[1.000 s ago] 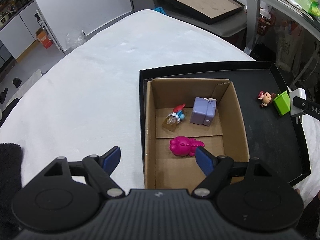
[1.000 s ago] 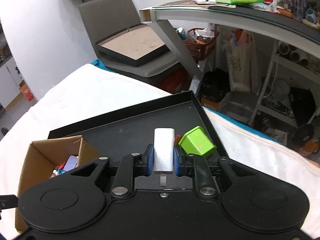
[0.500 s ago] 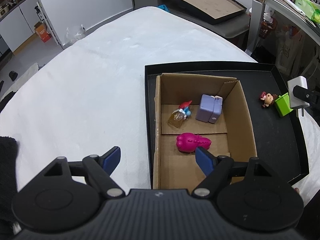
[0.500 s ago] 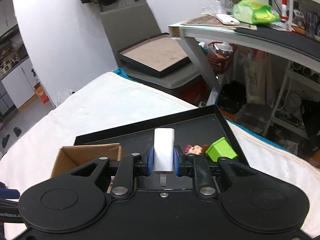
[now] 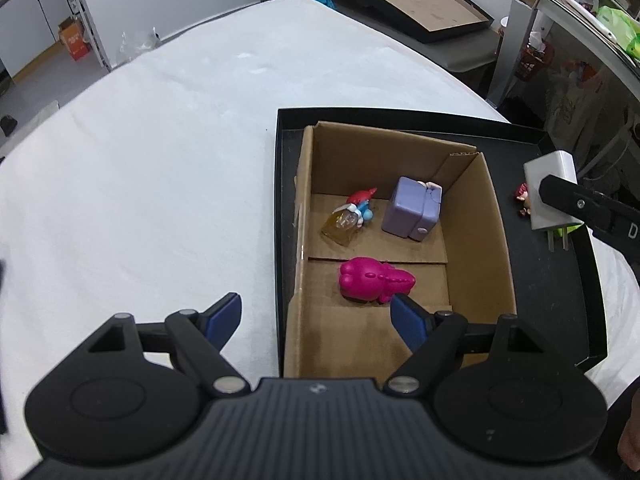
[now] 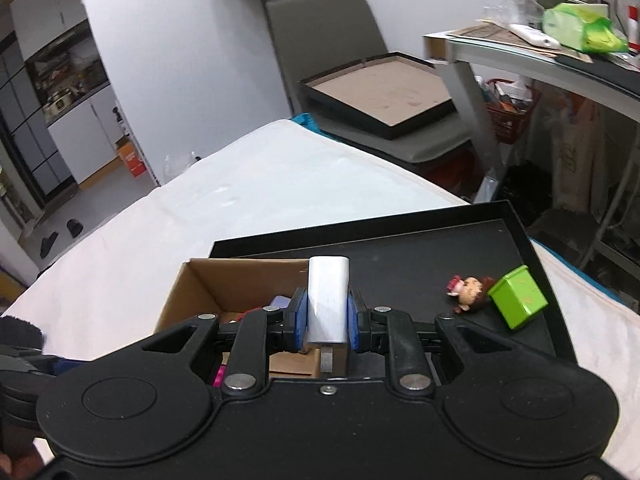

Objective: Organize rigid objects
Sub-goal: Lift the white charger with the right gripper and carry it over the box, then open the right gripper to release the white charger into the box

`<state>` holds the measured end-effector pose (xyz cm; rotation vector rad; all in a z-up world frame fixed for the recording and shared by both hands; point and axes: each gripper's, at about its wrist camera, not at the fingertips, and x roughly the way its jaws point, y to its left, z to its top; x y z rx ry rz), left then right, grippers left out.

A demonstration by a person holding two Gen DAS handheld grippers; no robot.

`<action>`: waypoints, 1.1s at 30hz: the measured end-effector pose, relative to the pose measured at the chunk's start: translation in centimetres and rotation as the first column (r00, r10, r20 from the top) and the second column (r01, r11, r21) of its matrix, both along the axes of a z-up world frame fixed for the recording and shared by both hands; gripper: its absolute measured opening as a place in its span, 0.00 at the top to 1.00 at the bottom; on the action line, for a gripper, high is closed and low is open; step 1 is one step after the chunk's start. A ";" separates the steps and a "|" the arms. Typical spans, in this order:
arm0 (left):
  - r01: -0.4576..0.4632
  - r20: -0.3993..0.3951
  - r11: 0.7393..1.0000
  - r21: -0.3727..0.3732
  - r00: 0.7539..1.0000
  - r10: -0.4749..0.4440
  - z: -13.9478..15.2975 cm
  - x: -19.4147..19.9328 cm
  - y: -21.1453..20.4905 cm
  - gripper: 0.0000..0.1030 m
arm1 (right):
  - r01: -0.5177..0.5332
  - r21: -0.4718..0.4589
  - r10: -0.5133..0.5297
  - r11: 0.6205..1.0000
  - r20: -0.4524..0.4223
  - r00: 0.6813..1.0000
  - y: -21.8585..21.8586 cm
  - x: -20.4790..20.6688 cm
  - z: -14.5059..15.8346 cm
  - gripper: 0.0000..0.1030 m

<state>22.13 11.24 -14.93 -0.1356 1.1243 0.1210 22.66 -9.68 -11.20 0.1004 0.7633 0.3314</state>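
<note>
A white plug adapter (image 6: 327, 300) is clamped between the blue pads of my right gripper (image 6: 327, 320), held above the right wall of the cardboard box (image 6: 192, 284). From the left wrist view the same adapter (image 5: 550, 184) hangs over the black tray (image 5: 560, 280). Inside the box (image 5: 496, 240) lie a pink toy (image 5: 374, 280), a lilac block (image 5: 412, 208) and a small red-and-blue figure (image 5: 356, 210). My left gripper (image 5: 316, 320) is open, straddling the box's near left wall, holding nothing. A green cube (image 6: 518, 302) and a small doll (image 6: 468, 288) rest on the tray.
The tray sits on a white cloth-covered table (image 5: 140, 180). A grey chair with a flat framed tray (image 6: 380, 92) stands behind the table. A cluttered metal desk (image 6: 540, 52) is on the right. A dark fuzzy item (image 6: 18, 336) lies at the table's left.
My right gripper carried the adapter left and upward, from above the green cube to over the box's edge. The left gripper sank a little toward the box, still open.
</note>
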 end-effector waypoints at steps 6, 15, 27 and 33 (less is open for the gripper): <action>0.009 -0.006 0.999 -0.048 1.000 -0.009 -1.3 -0.1 0.4 0.31 | -0.066 -0.010 0.066 0.998 0.000 0.998 1.9 -0.1 -0.5 0.80; -0.003 -0.038 0.996 -0.086 0.999 -0.001 -2.8 -0.2 1.4 0.74 | -0.165 -0.042 0.162 0.985 -0.060 0.985 5.1 0.5 -2.2 0.80; -0.016 -0.045 0.992 -0.124 0.999 0.011 -3.3 -0.5 2.3 0.88 | -0.281 -0.132 0.276 0.951 -0.057 0.959 8.0 1.0 -3.4 0.78; -0.016 -0.045 0.994 -0.110 0.999 0.011 -2.9 -0.3 2.1 0.87 | -0.279 -0.167 0.280 0.945 -0.020 0.960 7.6 0.0 -3.0 0.58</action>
